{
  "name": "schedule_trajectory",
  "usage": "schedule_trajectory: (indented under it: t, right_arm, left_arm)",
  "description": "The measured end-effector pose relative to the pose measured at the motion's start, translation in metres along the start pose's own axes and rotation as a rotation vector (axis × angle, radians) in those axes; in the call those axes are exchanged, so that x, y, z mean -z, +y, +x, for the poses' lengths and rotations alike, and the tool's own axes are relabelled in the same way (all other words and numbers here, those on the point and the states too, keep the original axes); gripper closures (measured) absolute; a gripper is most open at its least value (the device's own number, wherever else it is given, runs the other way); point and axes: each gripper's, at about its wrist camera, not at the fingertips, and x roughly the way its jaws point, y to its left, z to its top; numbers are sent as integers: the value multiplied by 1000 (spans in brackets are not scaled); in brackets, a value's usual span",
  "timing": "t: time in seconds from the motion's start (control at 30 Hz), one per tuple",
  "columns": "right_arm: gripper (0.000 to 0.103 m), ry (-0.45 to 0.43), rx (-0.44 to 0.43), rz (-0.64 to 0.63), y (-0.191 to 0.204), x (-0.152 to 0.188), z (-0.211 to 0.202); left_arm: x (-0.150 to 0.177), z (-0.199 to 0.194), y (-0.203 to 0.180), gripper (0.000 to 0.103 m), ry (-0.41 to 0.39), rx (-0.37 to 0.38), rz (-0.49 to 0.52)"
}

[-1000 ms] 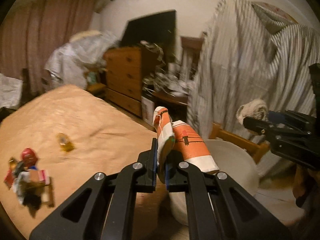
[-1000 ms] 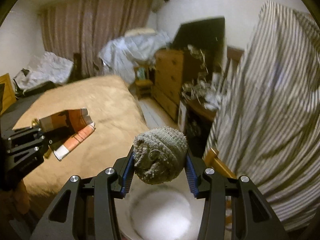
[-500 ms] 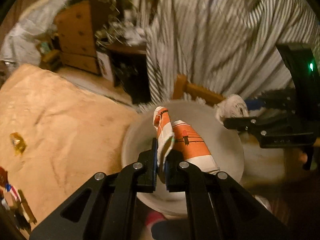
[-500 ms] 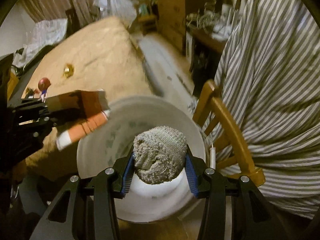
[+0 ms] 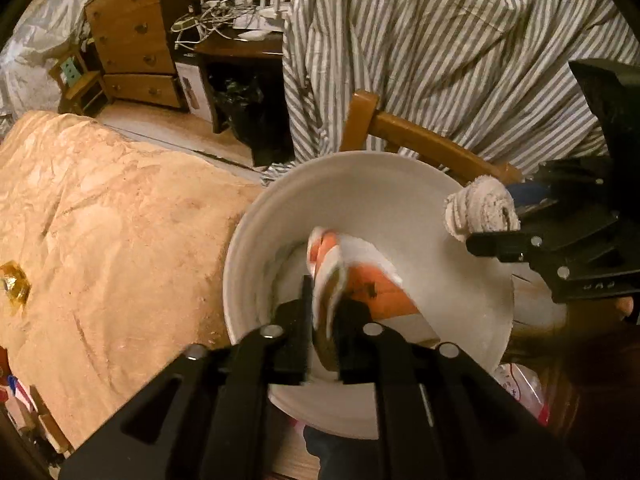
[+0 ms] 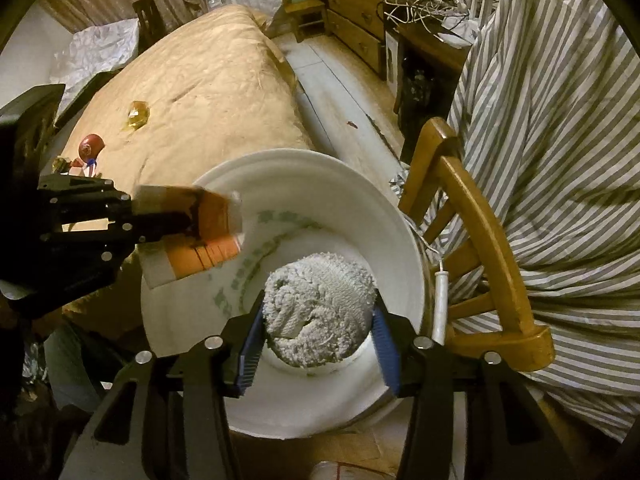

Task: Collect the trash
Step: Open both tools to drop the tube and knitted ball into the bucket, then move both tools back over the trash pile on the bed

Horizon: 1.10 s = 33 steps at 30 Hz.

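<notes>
Trash rides in both grippers above a white bucket (image 5: 248, 264). From the left wrist view, the left gripper (image 5: 322, 320) has its jaws slightly parted around a flattened orange-and-white carton (image 5: 360, 276), which is blurred and sits between the fingers over the bucket's mouth; whether the fingers press it cannot be told. The same view shows the right gripper (image 5: 492, 216) at the right, over the bucket's far right rim, clamped on a rolled grey-white towel wad (image 5: 480, 210).

Only the right wrist view shows the bucket's inside: a white interior with faded green printing (image 6: 256, 264) running in an arc, too smeared to read. That view also shows the wad (image 6: 320, 312) close up, a looped, nubbly cloth ball squeezed between blue pads (image 6: 250, 344), held over the bucket's middle. The carton (image 6: 200, 236) juts in from the left, its dark markings unreadable.

Beside the bucket on the left lies a bed with a tan cover (image 6: 200, 92). On it rest a crumpled golden wrapper (image 6: 138, 116) and, nearer the left edge, a red ball-like item (image 6: 91, 145) among small litter; the left wrist view catches only the wrapper (image 5: 14, 284). A wooden chair (image 6: 476, 216) draped with striped cloth (image 6: 560, 120) stands just right of the bucket, and a wooden dresser (image 5: 132, 40) stands far back.
</notes>
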Motion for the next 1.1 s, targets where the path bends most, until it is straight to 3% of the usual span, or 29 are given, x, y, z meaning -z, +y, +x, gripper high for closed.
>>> schedule_trajectory:
  t: [0.07,0.1,0.37,0.53,0.67,0.8,0.93,1.1]
  right_arm:
    - [41,-14,-10,10,-1,0,0]
    - [41,-22,-19,16,-1,0,-1]
    - [41,-56,-33,21,6,3,-11]
    - [41,-127,-48,-18,31,4,-26]
    - [41,-261,-87,-87,77,13,-42]
    - [39,-399,-148,-231,158,26,-45]
    - [39,-415,-238,-309,230,26,-17]
    - [39,-346,-331,-328,290,18,27]
  left_arm:
    - [-1,-6,3,35,-30,-31,-10]
    - [-1,-9,4,32,-46,-44,-9]
    - [6,-22,19,32,-71,-49,-42]
    - [25,-34,33,32,-101,-39,-77]
    - [60,-44,69,32,-135,-51,-159]
    - [107,-61,115,32,-181,-101,-268]
    - [165,-86,171,30,-229,-196,-396]
    - [219,-119,256,29,-254,-299,-567]
